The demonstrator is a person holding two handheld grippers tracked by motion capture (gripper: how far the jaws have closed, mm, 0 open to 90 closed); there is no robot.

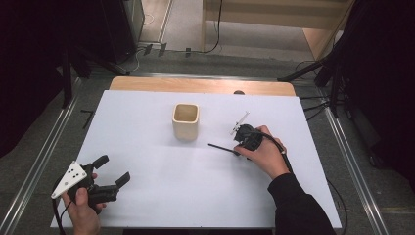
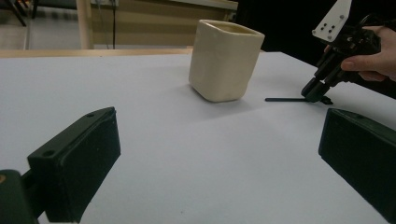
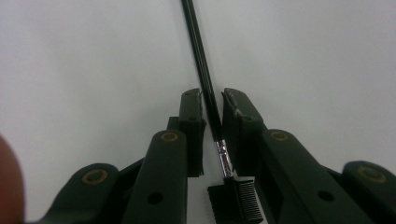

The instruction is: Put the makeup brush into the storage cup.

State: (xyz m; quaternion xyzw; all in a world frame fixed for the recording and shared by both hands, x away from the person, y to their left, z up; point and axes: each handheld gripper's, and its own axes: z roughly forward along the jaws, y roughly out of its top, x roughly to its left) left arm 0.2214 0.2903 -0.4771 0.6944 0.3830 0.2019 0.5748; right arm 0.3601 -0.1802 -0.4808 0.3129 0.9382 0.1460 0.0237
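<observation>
A thin black brush is straddled by the right gripper on a white table, beside a cream cup.

The right gripper (image 3: 212,105) is seen pointed down at the table (image 1: 161,186), its jaws narrowly parted on either side of the brush (image 3: 201,70); whether the pads actually touch the handle cannot be told. The brush lies flat, its comb-and-bristle head between the jaw bases and its handle reaching away toward the cup (image 1: 186,121), which stands upright near the middle of the table. The left gripper (image 1: 113,170) is held low at the near left corner, well apart from the cup, its jaws spread wide and nothing between them.
</observation>
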